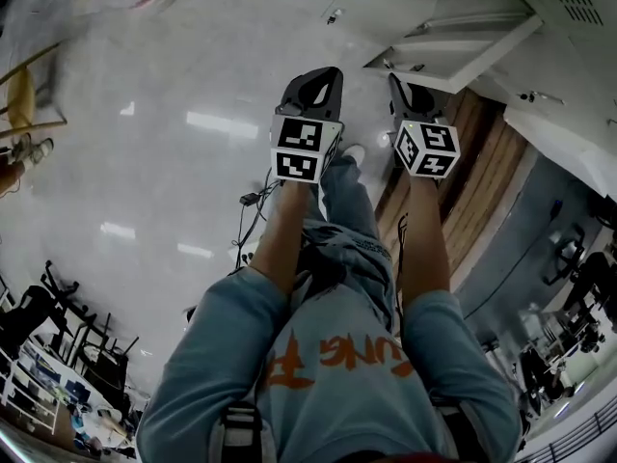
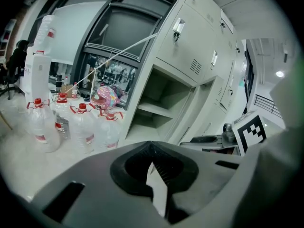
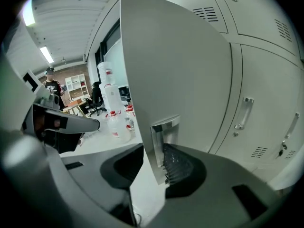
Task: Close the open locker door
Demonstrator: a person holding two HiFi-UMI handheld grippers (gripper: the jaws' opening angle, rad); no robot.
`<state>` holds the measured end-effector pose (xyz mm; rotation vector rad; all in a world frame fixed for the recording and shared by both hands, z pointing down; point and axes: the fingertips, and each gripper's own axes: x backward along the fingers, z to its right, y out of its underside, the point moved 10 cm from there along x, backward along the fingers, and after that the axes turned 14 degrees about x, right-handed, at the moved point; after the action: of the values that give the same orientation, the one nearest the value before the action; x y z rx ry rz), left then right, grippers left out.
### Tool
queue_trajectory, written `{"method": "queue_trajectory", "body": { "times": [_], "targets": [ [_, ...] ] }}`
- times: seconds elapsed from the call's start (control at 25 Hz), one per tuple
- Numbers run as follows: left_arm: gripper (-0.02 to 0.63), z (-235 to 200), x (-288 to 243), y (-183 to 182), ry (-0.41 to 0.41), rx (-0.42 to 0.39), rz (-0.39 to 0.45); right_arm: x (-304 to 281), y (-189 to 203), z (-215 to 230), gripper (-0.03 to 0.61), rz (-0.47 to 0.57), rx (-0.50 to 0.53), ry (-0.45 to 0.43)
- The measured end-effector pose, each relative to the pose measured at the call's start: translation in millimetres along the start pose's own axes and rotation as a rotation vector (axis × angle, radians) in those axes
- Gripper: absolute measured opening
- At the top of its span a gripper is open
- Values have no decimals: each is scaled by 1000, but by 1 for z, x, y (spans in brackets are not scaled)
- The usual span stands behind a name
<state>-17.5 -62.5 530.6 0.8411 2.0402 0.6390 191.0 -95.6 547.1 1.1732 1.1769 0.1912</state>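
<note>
The open locker door swings out from the grey lockers at the head view's top right. In the right gripper view the door fills the middle. Its lower edge, below the metal handle plate, sits between the jaws of my right gripper, which is shut on it. The left gripper view looks into the open compartment and its shelf. My left gripper is shut and holds nothing. It hangs level with the right gripper, a little left of the door, as the left gripper shows from above.
Several big water bottles with red caps stand on the floor left of the lockers, with a taller stack behind. Closed locker doors lie right of the open one. A cable trails on the floor by my leg.
</note>
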Motion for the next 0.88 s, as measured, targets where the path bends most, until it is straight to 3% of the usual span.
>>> {"method": "queue_trajectory", "body": {
  "times": [0.4,0.88],
  "targets": [
    [18,-8,-4,-27,-2,11,60,-23,-18,-7,138,-7,-18,21],
    [18,-10,-21,-71,-4,-46,94,-48,-39,-10,138,-10,-42,20]
  ]
}}
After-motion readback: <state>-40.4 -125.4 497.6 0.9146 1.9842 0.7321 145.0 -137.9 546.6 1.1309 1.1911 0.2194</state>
